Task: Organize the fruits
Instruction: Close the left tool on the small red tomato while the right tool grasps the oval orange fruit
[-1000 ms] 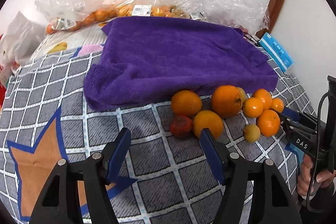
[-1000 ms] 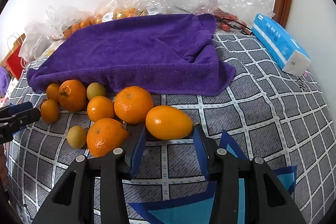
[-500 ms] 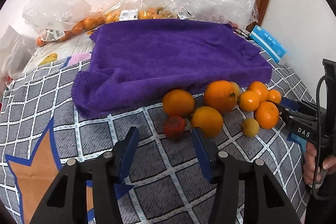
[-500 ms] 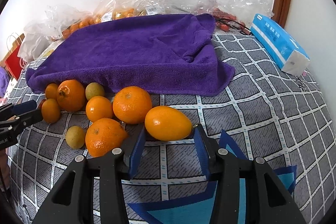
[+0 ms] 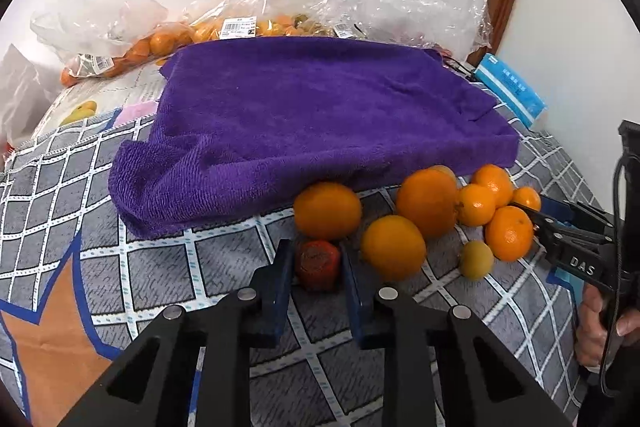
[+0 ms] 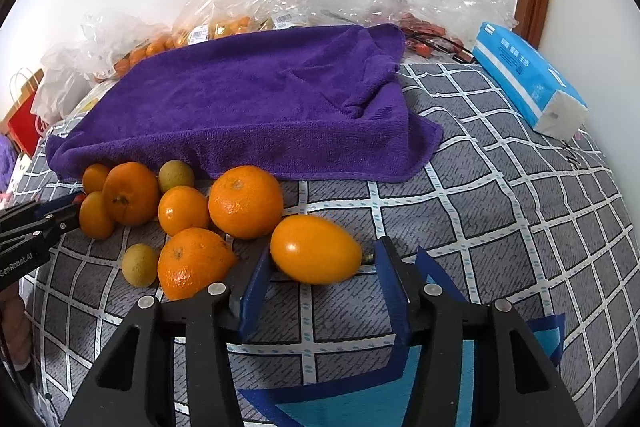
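We see our left gripper (image 5: 316,263) clenched on a small dark red fruit (image 5: 317,264), its blue pads touching both sides, on the grey checked cloth (image 5: 224,259) near the front edge of a purple towel (image 5: 312,115). Our right gripper (image 6: 320,267) is opening; an oval orange-yellow fruit (image 6: 315,249) lies between its parted pads, not squeezed. A cluster of oranges (image 6: 245,202) sits just left of that fruit, beside the towel.

The left tool (image 5: 316,259) has closed from wide open onto the small red fruit (image 5: 317,264). The right tool (image 6: 322,269) is opening around the oval yellow fruit (image 6: 316,248).
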